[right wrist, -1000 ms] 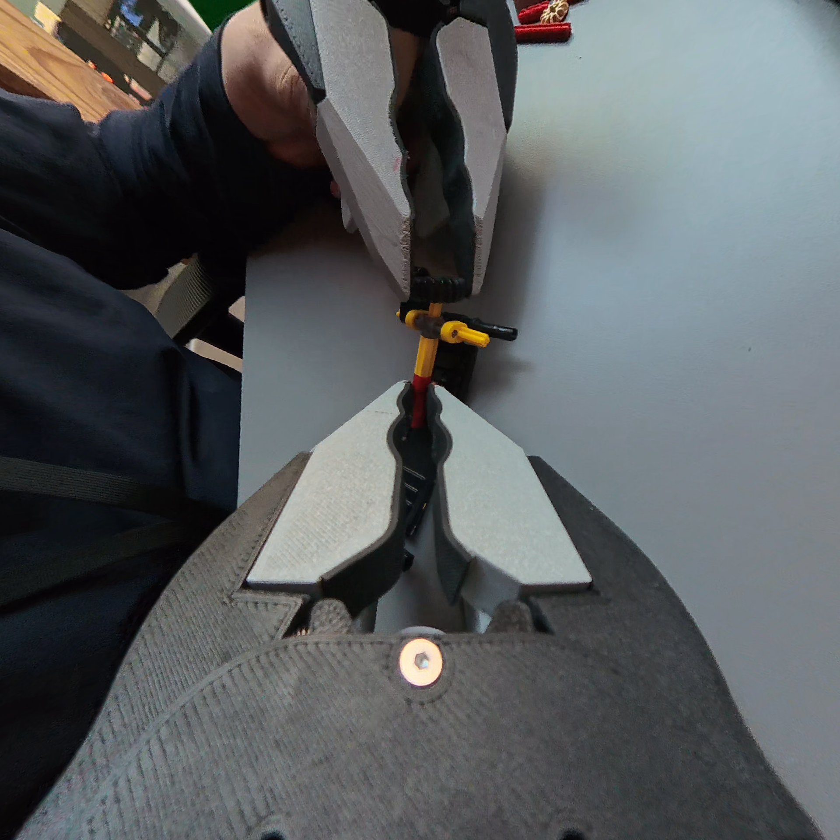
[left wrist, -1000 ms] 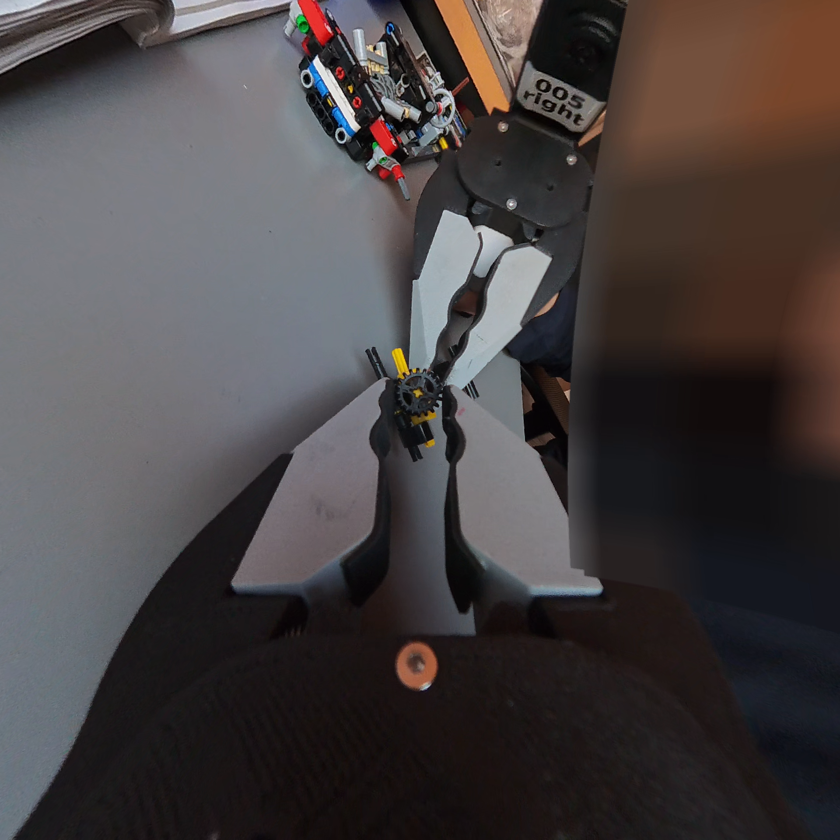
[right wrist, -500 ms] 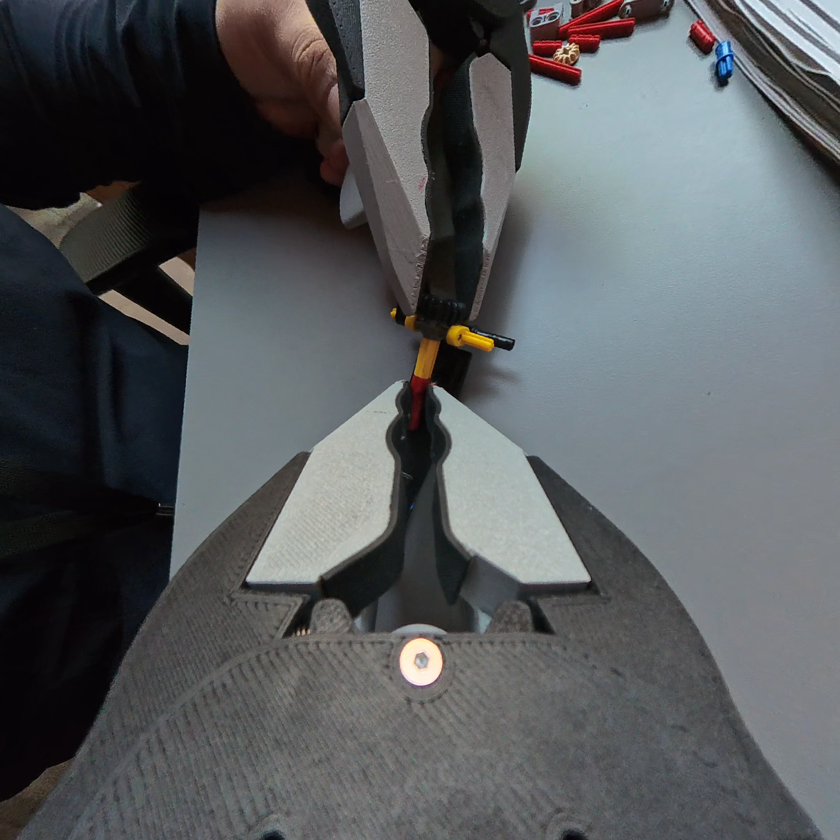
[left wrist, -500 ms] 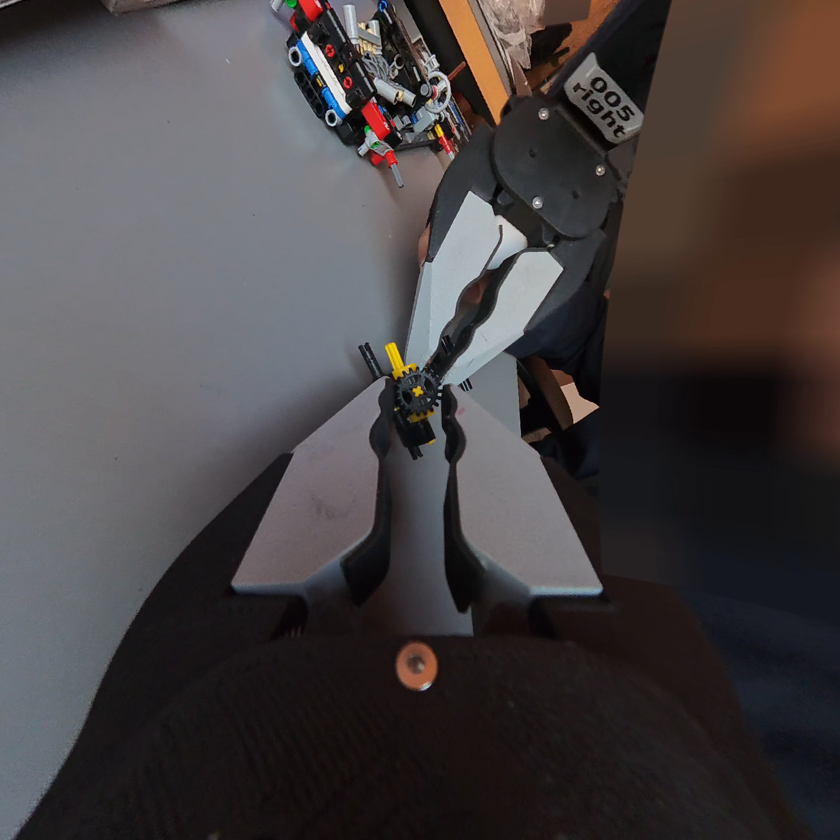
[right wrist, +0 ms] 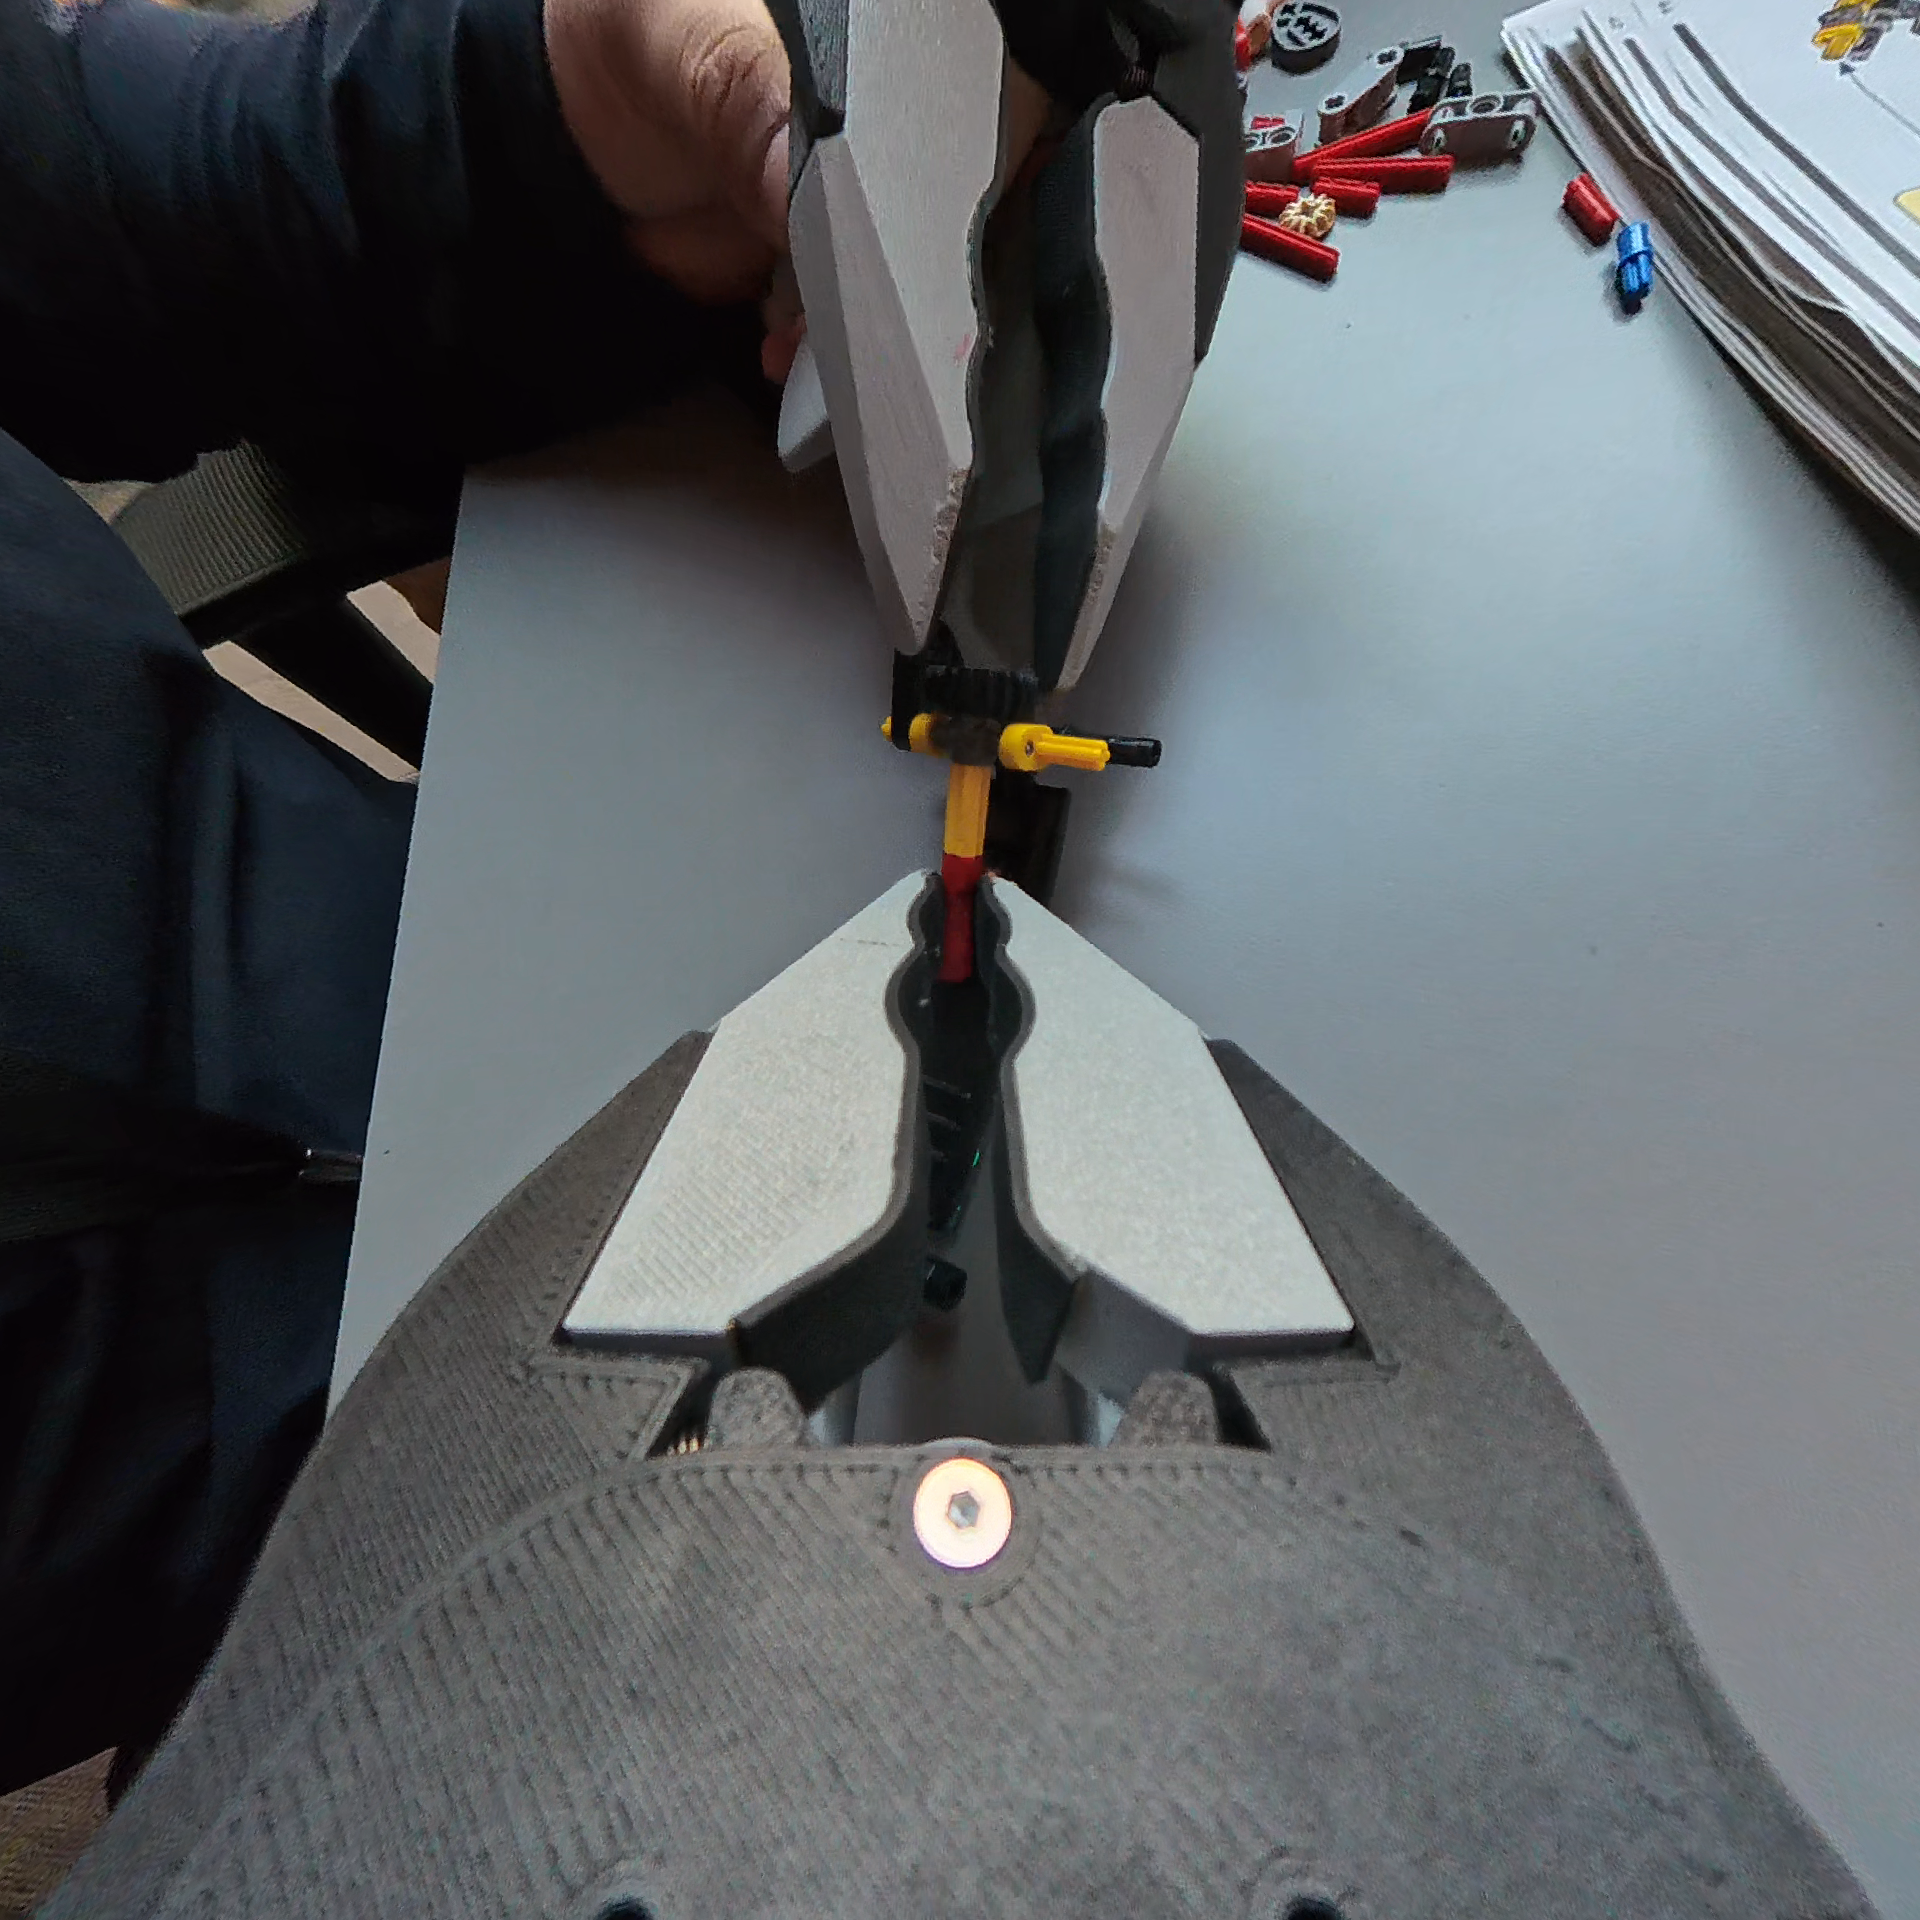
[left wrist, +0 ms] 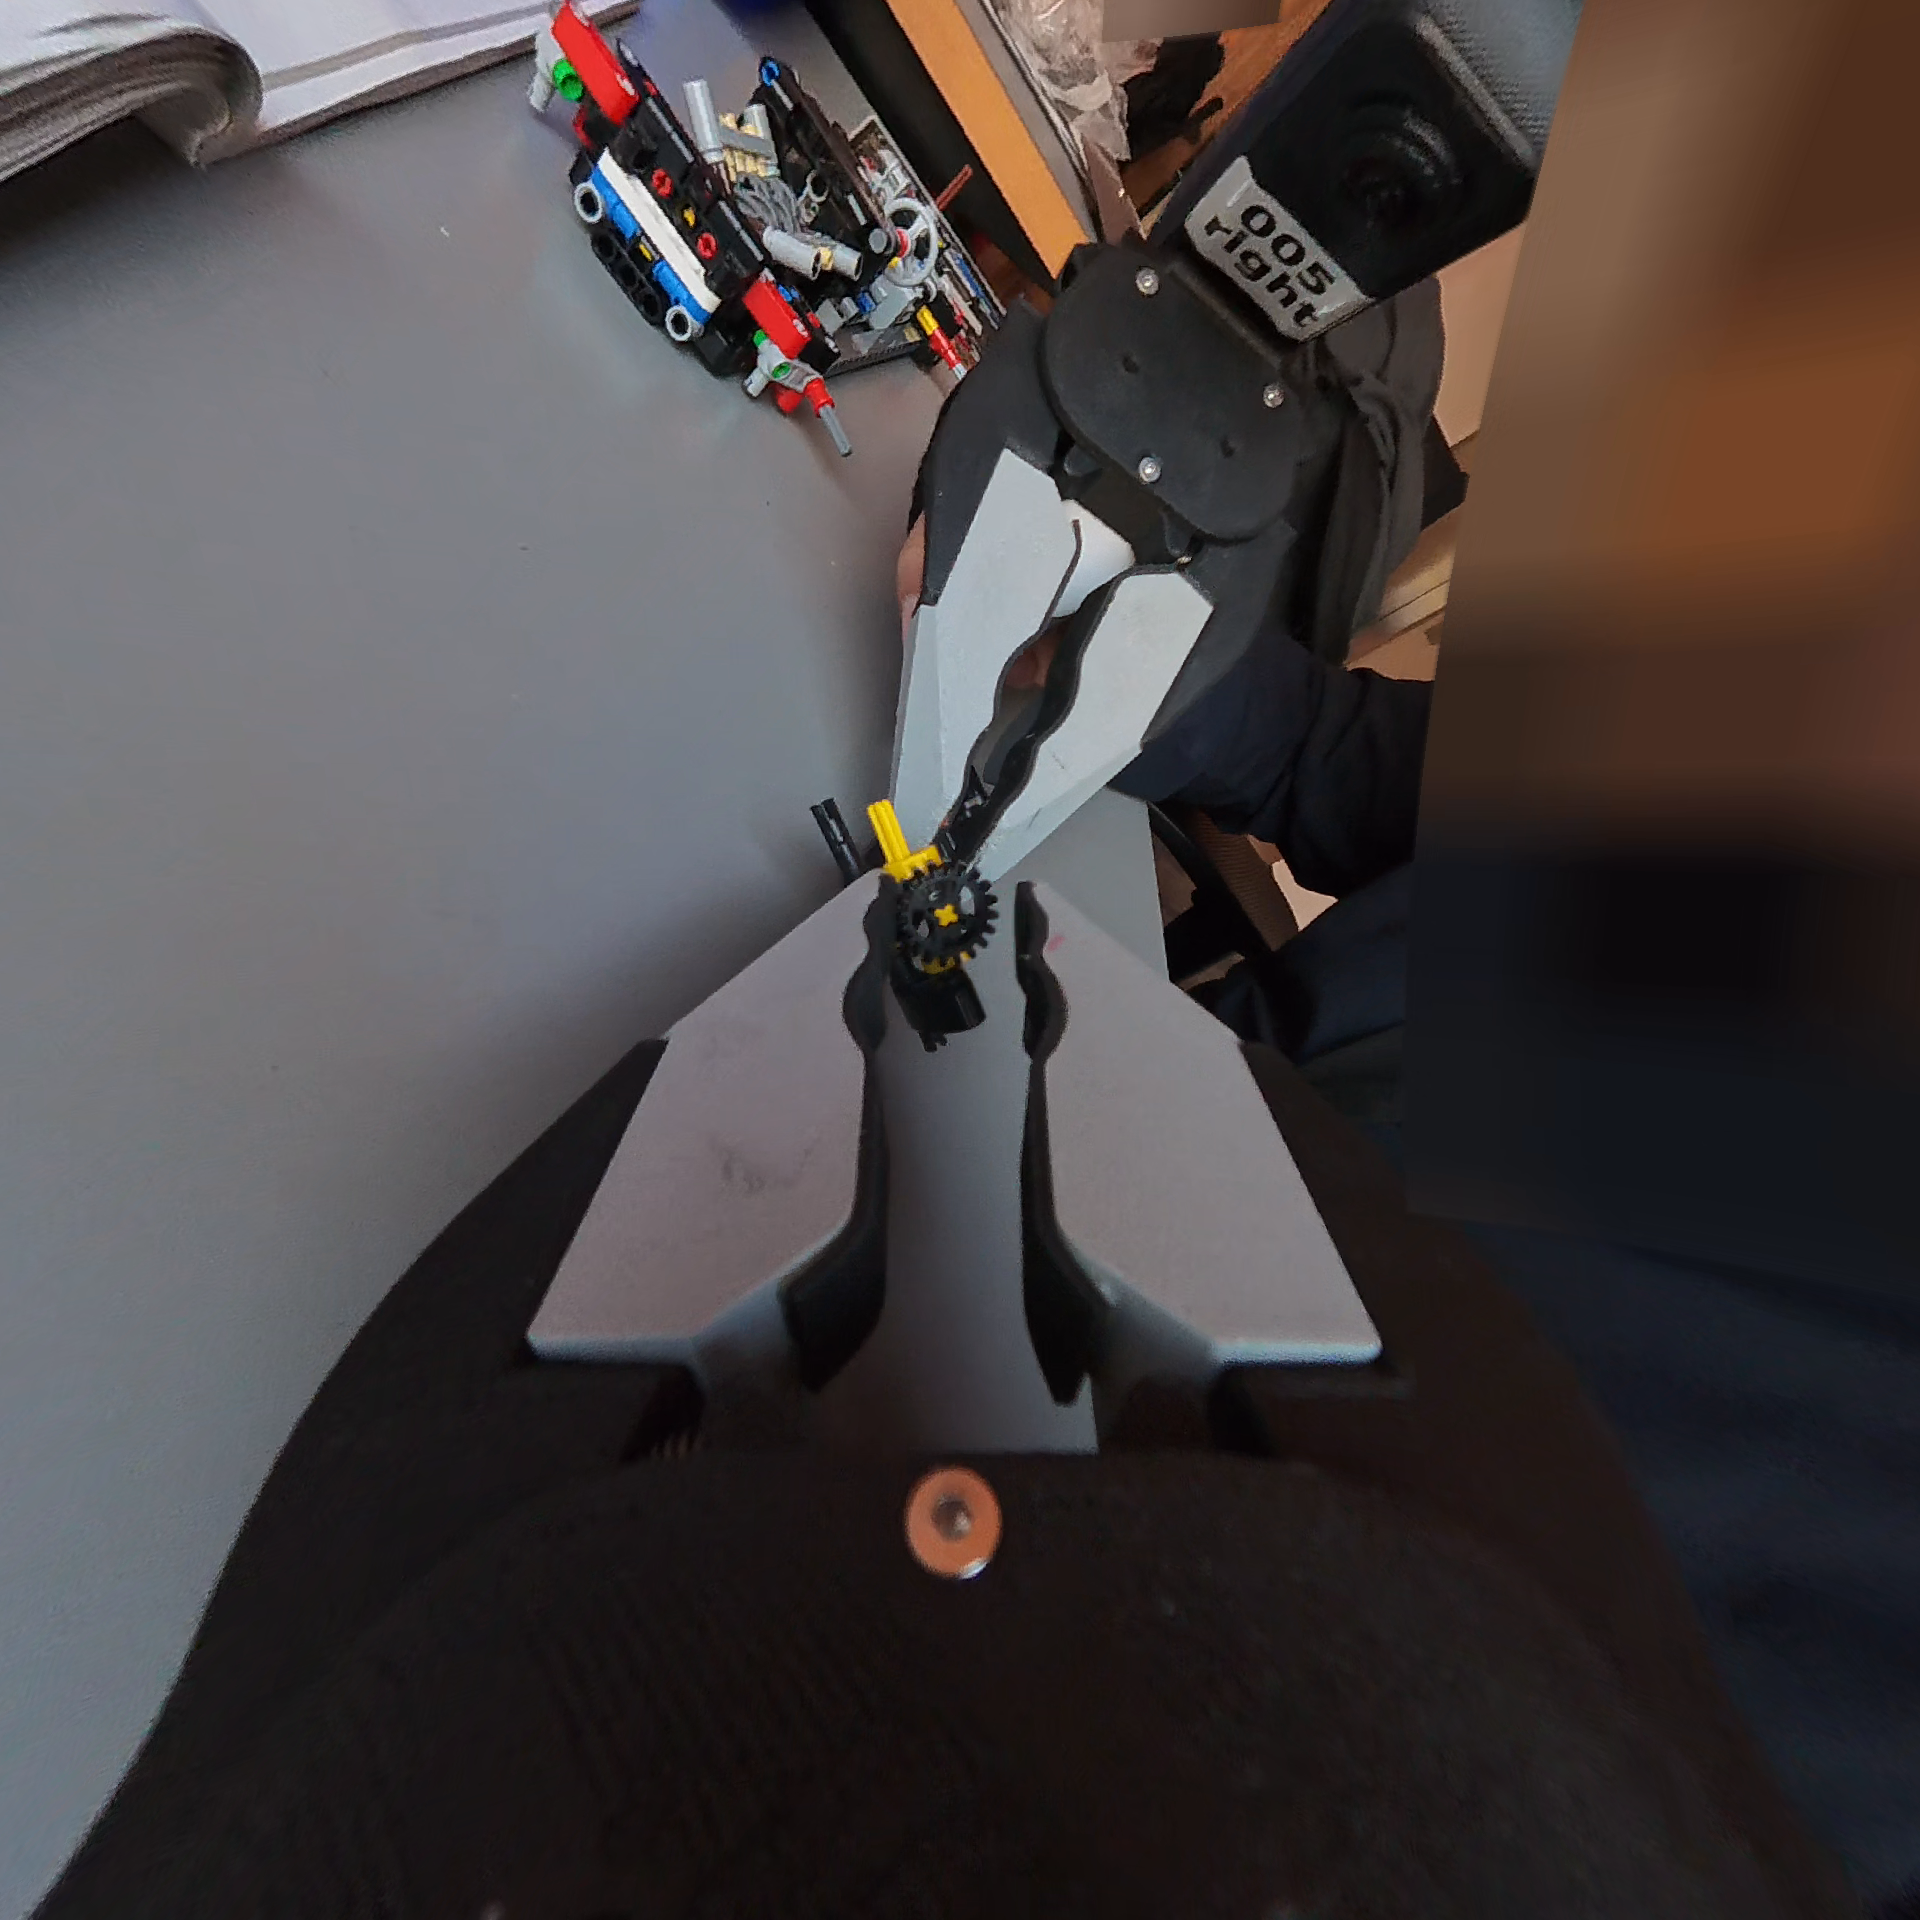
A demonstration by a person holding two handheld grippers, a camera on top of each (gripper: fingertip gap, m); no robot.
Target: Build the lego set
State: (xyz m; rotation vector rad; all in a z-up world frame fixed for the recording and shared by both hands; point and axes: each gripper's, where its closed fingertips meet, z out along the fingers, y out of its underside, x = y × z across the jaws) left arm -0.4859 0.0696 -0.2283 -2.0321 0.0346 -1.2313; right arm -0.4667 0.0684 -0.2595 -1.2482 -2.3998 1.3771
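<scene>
Now the left gripper (left wrist: 954, 902) has eased apart, one pad clear of the black gear (left wrist: 928, 928); the right gripper (right wrist: 961, 896) stays clamped tight on the red axle (right wrist: 958, 935).

grey table (right wrist: 1455, 831), red pins (right wrist: 1340, 177), paper stack (right wrist: 1766, 208), brick assy (left wrist: 707, 239)

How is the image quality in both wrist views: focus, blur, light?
Left wrist view: black gear fairly sharp, brick pile softer, masked blur fills the right side. Right wrist view: yellow axle crisp, even daylight, soft shadow on the grey table, edges bowed by the wide lens.
</scene>
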